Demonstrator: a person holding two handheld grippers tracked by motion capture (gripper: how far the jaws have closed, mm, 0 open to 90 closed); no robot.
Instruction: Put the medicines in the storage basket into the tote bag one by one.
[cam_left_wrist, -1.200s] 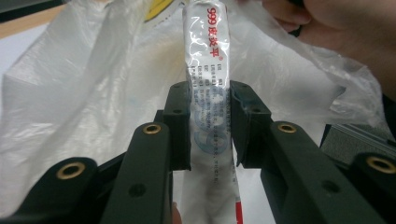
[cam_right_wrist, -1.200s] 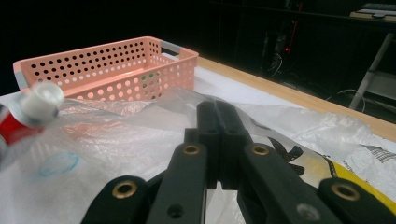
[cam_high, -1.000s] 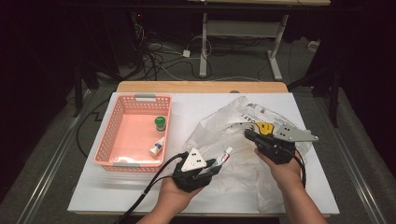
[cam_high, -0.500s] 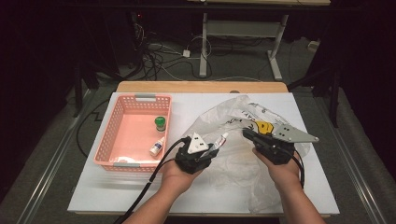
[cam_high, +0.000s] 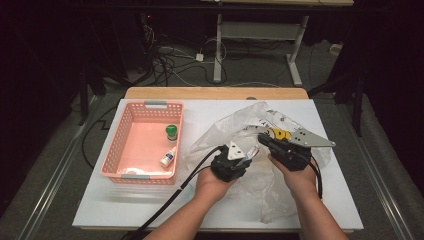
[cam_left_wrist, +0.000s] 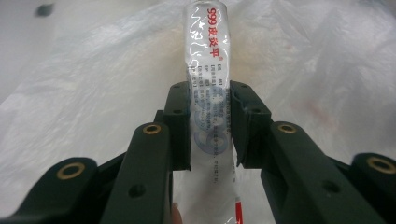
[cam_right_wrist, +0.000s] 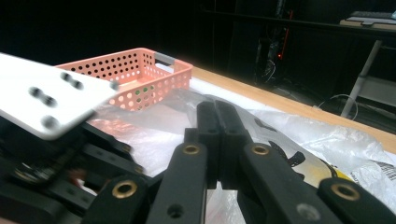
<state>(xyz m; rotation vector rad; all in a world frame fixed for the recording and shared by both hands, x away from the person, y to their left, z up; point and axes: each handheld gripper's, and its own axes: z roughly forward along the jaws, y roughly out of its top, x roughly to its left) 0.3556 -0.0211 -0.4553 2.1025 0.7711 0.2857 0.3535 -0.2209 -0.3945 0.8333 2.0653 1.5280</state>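
Observation:
A white tube with red print (cam_left_wrist: 208, 56) is pinched between the pads of my left gripper (cam_left_wrist: 210, 93) and sticks out past the fingertips. In the high view my left gripper (cam_high: 249, 156) points the tube (cam_high: 253, 151) at a crumpled clear plastic bag (cam_high: 235, 127) in the middle of the table. My right gripper (cam_high: 263, 140) sits just right of it, with its jaws shut on the bag's raised edge. In the right gripper view the jaws (cam_right_wrist: 217, 112) are pressed together over the bag (cam_right_wrist: 289, 130), and the left gripper's grey plate (cam_right_wrist: 46, 102) is close on the left.
A pink perforated basket (cam_high: 125, 145) stands at the table's left and holds a green-capped item (cam_high: 171, 132) and a small white bottle (cam_high: 168, 158). Bare white tabletop (cam_high: 125, 205) lies in front of it. Black cables trail from both grippers toward the near edge.
My left gripper has carried the tube to the right and forward, from near the basket's front corner up to the bag beside the right gripper. The right hand has stayed put.

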